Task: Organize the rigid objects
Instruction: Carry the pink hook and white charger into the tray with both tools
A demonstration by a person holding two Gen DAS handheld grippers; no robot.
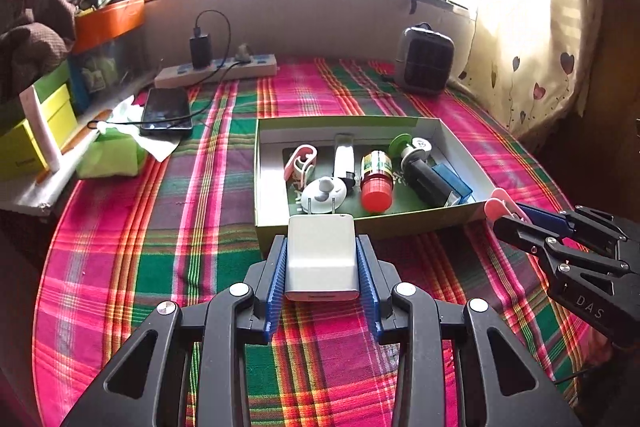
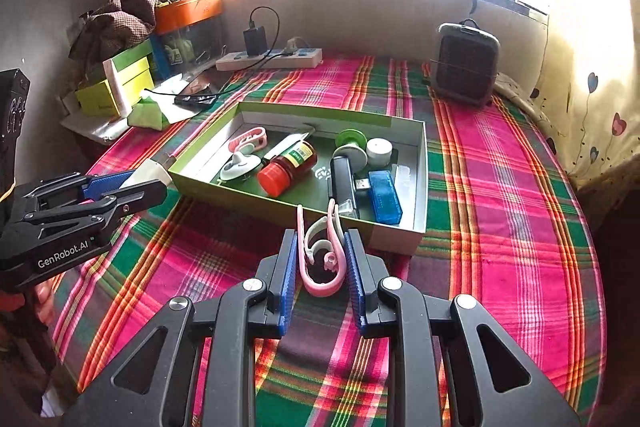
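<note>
Two grippers loaded | left gripper (image 1: 322,259) jaws pinch white charger (image 1: 321,255) at box (image 1: 276,227) near wall | right gripper (image 2: 322,259) jaws pinch pink clip (image 2: 320,251) just short of it | advice: clear wall, lower into bare floor, release separately

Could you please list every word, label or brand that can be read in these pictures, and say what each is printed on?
"GenRobot.AI": on the body of the left gripper, seen from the right wrist.
"DAS": on the body of the right gripper, seen from the left wrist.
Label on the red-capped bottle: print present, too blurred to read.
Print on the yellow-green box: too small to read.
White mark on the tray floor: not legible.
</note>
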